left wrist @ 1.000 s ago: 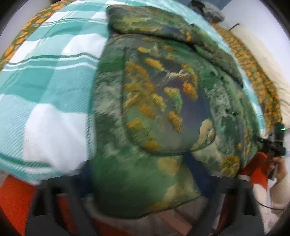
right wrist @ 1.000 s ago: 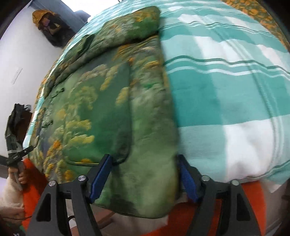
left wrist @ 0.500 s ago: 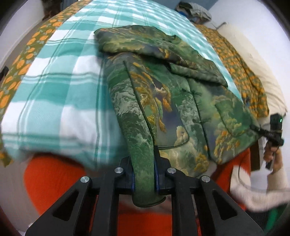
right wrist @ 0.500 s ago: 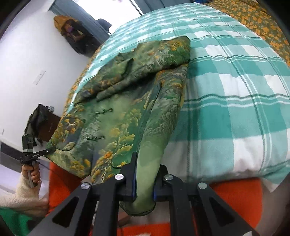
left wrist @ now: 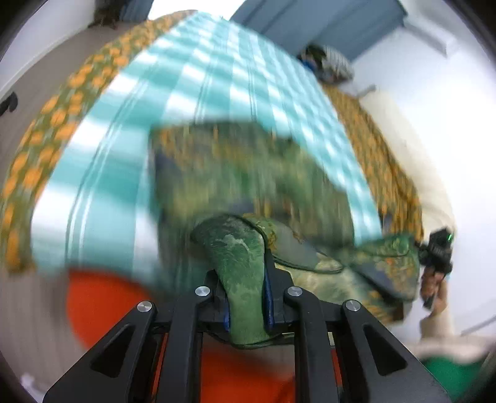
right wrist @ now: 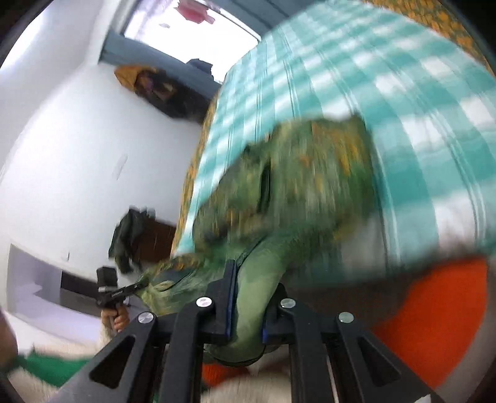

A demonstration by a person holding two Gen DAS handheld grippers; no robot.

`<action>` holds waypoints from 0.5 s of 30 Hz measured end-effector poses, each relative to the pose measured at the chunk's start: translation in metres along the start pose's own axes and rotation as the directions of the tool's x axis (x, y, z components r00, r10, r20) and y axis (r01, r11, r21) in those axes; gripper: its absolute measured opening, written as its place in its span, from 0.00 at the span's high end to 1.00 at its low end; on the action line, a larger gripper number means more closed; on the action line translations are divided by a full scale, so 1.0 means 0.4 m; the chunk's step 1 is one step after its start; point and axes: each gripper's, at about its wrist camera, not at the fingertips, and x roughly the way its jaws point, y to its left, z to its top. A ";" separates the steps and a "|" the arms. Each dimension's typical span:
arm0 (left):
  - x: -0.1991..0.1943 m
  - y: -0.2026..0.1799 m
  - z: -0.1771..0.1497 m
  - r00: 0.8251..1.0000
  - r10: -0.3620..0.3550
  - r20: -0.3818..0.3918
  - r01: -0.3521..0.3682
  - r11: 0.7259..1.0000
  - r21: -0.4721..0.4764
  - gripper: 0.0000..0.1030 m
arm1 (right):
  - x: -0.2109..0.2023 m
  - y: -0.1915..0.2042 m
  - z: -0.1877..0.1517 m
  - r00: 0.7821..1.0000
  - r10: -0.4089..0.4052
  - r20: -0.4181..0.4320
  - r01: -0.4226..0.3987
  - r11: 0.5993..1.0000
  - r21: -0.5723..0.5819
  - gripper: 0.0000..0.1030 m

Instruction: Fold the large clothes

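A green jacket [left wrist: 248, 173] with orange and gold print lies on a teal and white checked bedspread [left wrist: 130, 130], its hem raised off the near edge. My left gripper [left wrist: 248, 303] is shut on one hem corner of the jacket. My right gripper [right wrist: 248, 310] is shut on the other hem corner; the jacket [right wrist: 310, 186] runs from it up onto the bed. The right gripper also shows at the right in the left wrist view [left wrist: 435, 248], and the left gripper at the lower left in the right wrist view [right wrist: 114, 291]. Both views are motion-blurred.
The bed has an orange-patterned cover [left wrist: 40, 124] along its sides and a red-orange base [left wrist: 102, 303] below the near edge. White walls [right wrist: 62, 139] stand close by. Dark clothes [right wrist: 130, 241] hang by a wooden cabinet. A window [right wrist: 192, 21] is at the far end.
Both grippers, shut on the jacket's hem corners, have lifted and pulled the hem up off the bed edge. The views have tilted upward and blurred with the motion.
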 end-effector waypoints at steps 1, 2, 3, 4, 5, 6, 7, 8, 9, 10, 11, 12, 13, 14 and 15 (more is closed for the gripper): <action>0.031 0.012 0.049 1.000 -0.010 0.019 0.010 1.000 -0.012 0.85 | 0.022 -0.006 0.039 1.000 0.003 0.016 -0.003 1.000 0.001 0.88; 0.075 0.025 0.110 0.999 -0.022 0.039 0.023 0.999 -0.024 0.84 | 0.050 -0.027 0.087 0.999 0.000 0.040 0.000 1.000 0.004 0.88; 0.104 0.029 0.128 0.998 -0.023 0.050 0.025 0.999 -0.027 0.82 | 0.086 -0.054 0.143 0.998 -0.012 0.066 0.011 1.000 0.018 0.88; 0.150 0.038 0.173 0.998 -0.009 0.066 0.011 1.000 -0.023 0.80 | 0.127 -0.084 0.195 0.996 -0.021 0.081 0.018 0.999 0.037 0.88; 0.205 0.043 0.218 0.997 0.019 0.078 -0.017 1.000 -0.022 0.77 | 0.161 -0.103 0.223 0.995 -0.030 0.090 0.025 0.998 0.050 0.88; 0.246 0.051 0.236 0.996 0.039 0.083 -0.037 0.999 -0.028 0.74 | 0.204 -0.131 0.258 0.993 -0.056 0.102 0.049 0.997 0.066 0.88; 0.285 0.057 0.257 0.995 0.066 0.077 -0.064 0.998 -0.029 0.63 | 0.251 -0.163 0.286 0.992 -0.075 0.101 0.066 0.994 0.085 0.88; 0.321 0.068 0.274 0.991 0.112 0.075 -0.110 0.993 -0.028 0.52 | 0.290 -0.192 0.302 0.992 -0.087 0.091 0.077 0.992 0.104 0.88; 0.342 0.085 0.281 0.982 0.171 0.083 -0.168 0.985 -0.049 0.27 | 0.341 -0.234 0.317 0.992 -0.105 0.071 0.095 0.985 0.141 0.87; 0.358 0.098 0.289 0.975 0.206 0.088 -0.200 0.977 -0.072 0.14 | 0.386 -0.282 0.322 0.993 -0.108 0.048 0.096 0.974 0.207 0.87; 0.376 0.117 0.302 0.970 0.226 0.089 -0.216 0.970 -0.112 0.13 | 0.410 -0.318 0.320 0.994 -0.100 0.034 0.088 0.961 0.261 0.84; 0.380 0.126 0.305 0.973 0.215 0.083 -0.202 0.969 -0.141 0.13 | 0.439 -0.369 0.316 0.997 -0.079 0.026 0.064 0.932 0.356 0.79; 0.371 0.145 0.311 0.981 0.176 0.077 -0.158 0.968 -0.194 0.13 | 0.449 -0.408 0.306 0.998 -0.046 0.045 0.022 0.897 0.442 0.79; 0.349 0.160 0.311 0.989 0.121 0.088 -0.098 0.968 -0.229 0.12 | 0.449 -0.424 0.295 0.998 -0.014 0.059 -0.017 0.868 0.497 0.77; 0.332 0.164 0.312 0.991 0.086 0.103 -0.060 0.970 -0.236 0.10 | 0.449 -0.442 0.292 0.997 0.034 0.072 -0.069 0.834 0.547 0.73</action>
